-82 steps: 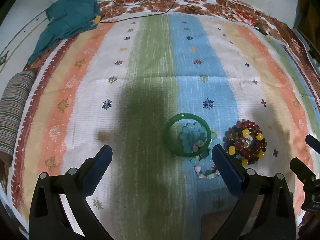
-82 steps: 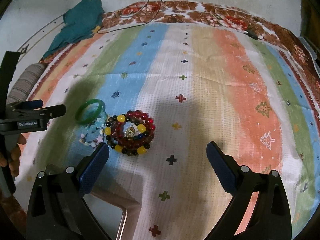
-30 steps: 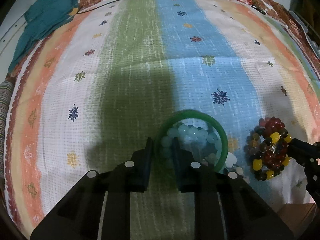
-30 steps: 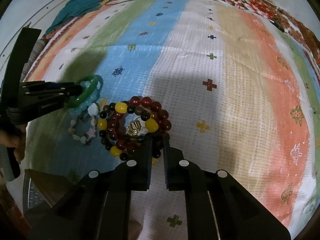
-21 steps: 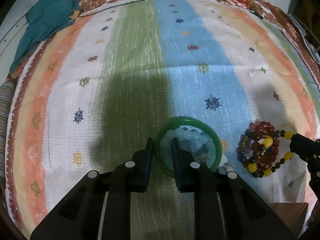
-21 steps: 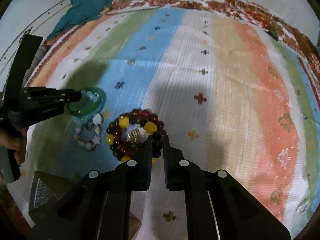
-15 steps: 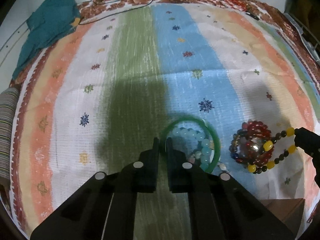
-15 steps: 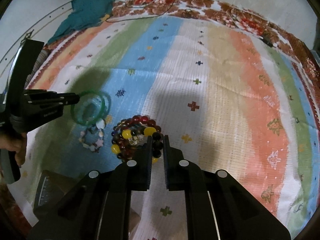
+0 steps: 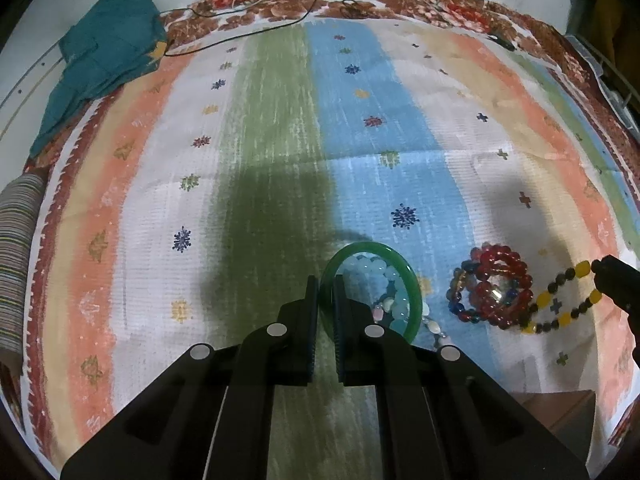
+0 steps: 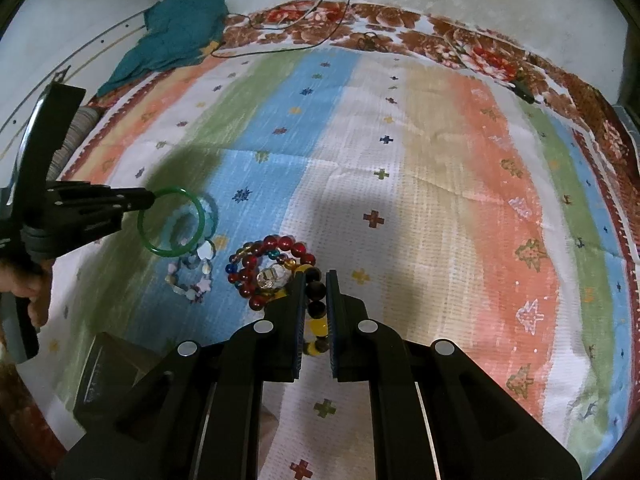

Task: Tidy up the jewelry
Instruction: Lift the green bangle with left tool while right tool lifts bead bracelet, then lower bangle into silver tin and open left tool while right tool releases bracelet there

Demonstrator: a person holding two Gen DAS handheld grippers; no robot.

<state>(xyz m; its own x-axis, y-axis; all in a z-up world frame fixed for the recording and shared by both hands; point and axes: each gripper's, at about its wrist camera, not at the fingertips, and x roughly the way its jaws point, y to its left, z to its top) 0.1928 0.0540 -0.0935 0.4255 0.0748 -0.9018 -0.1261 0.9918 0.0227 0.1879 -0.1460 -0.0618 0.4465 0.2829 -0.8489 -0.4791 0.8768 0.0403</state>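
Left gripper (image 9: 326, 286) clamps the green bangle (image 9: 414, 292) by its rim, lifted off the striped cloth (image 9: 280, 140): rigid, smooth, likely slippery and breakable. Right gripper (image 10: 316, 280) pinches the yellow-and-dark bead strand (image 10: 314, 312), limp, light; it trails toward the red bead bracelet (image 10: 276, 258).

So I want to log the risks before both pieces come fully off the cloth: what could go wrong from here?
1. The left gripper pinches only the thin rim of the green bangle; that smooth ring might pivot or slip out.
2. The right gripper holds the black and yellow bead strand, whose far end lies against the red bead bracelet, so lifting may drag it.
3. The pale bead bracelet lies under the bangle and could snag.
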